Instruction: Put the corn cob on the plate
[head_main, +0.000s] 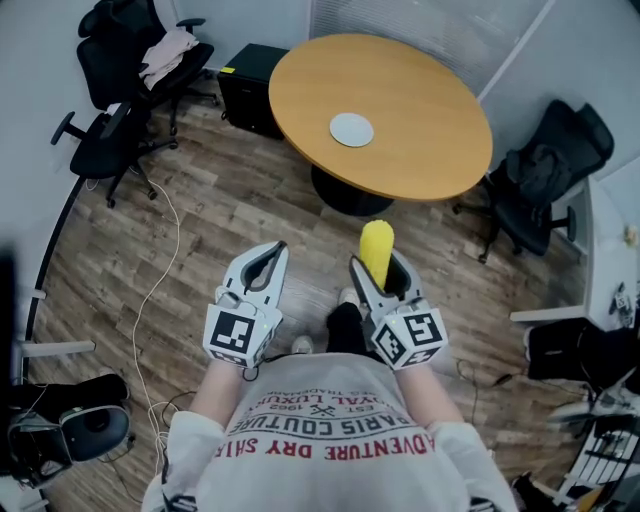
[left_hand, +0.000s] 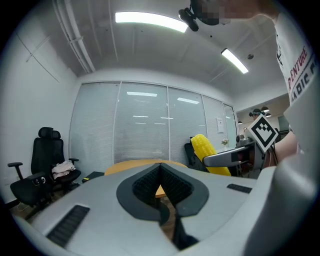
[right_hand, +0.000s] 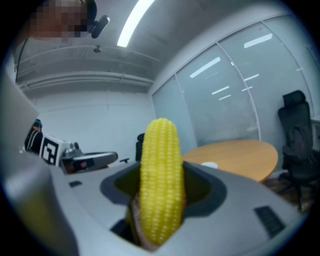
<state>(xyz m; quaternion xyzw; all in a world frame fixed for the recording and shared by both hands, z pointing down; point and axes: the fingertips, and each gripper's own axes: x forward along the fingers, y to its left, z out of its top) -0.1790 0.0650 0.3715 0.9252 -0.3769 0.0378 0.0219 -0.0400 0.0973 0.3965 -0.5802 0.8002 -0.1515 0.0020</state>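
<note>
My right gripper (head_main: 379, 268) is shut on a yellow corn cob (head_main: 377, 250), which stands upright between its jaws and sticks out past them; the cob (right_hand: 160, 185) fills the middle of the right gripper view. My left gripper (head_main: 270, 258) is shut with nothing in it, its dark pads (left_hand: 160, 182) pressed together. A small pale round plate (head_main: 351, 129) lies near the middle of the round wooden table (head_main: 420, 130), well ahead of both grippers. The plate (right_hand: 209, 164) shows small in the right gripper view. From the left gripper view the corn cob (left_hand: 207, 150) appears at the right.
Black office chairs stand at the left (head_main: 120, 120) and right (head_main: 545, 175) of the table. A black box (head_main: 250, 85) sits on the wood floor behind the table. A white cable (head_main: 150, 290) trails across the floor at left. A desk edge (head_main: 610, 260) is at far right.
</note>
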